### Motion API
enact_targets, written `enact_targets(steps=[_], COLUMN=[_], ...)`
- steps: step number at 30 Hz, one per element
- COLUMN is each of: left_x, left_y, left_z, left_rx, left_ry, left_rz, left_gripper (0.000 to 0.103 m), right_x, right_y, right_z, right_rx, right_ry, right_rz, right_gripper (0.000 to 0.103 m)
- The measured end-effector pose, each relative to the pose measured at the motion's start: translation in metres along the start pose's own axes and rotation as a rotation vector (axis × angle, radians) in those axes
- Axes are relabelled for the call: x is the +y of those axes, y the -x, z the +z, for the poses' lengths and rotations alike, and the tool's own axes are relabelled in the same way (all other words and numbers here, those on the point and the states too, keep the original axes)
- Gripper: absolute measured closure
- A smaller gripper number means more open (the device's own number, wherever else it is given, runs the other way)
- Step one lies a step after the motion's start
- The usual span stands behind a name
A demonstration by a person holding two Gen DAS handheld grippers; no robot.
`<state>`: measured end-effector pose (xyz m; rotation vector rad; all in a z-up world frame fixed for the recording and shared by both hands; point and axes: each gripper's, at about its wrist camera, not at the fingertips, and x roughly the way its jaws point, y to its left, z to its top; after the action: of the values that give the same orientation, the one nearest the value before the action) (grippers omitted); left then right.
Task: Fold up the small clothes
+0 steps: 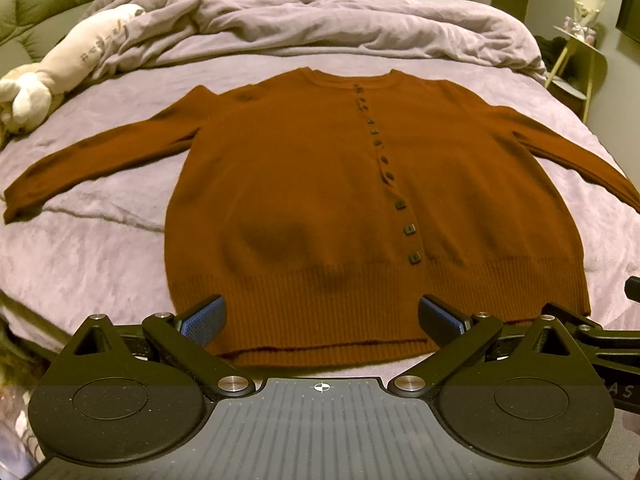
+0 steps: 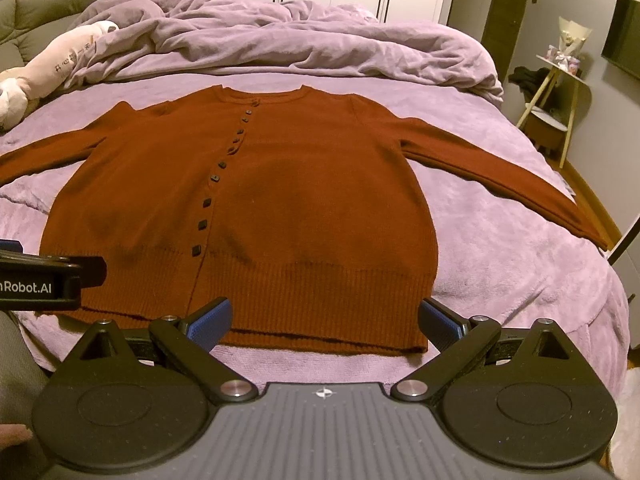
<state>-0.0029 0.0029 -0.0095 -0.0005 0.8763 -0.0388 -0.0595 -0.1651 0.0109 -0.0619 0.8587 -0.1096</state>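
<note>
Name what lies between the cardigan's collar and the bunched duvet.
Only bare purple sheet separates the cardigan collar from the duvet; both wrist views show it.

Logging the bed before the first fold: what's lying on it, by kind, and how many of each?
Cardigan: 1
Duvet: 1
Plush toy: 1
Total: 3
Both the left gripper and the right gripper are open, above the hem.

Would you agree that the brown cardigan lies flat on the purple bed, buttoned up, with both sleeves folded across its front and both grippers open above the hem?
Not quite: the sleeves are not folded in; both wrist views show them spread outward on the bed. Otherwise yes: the cardigan lies flat and buttoned, and the left gripper and right gripper are open by the hem.
</note>
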Motion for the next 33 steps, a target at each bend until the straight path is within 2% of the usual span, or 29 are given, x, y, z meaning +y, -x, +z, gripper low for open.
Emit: enact_targets(steps=[33], left_x=[-0.0025], left_y=[-0.0021], left_z=[0.0036], left_rx=[0.022], left_ry=[0.004], left_rz=[0.002], left_gripper=[0.000], right_x=[0.0005], right_y=[-0.0009], right_z=[0.0034], right_rx=[-0.015], right_ry=[-0.026], right_rz=[0.010], right_gripper=[0.004])
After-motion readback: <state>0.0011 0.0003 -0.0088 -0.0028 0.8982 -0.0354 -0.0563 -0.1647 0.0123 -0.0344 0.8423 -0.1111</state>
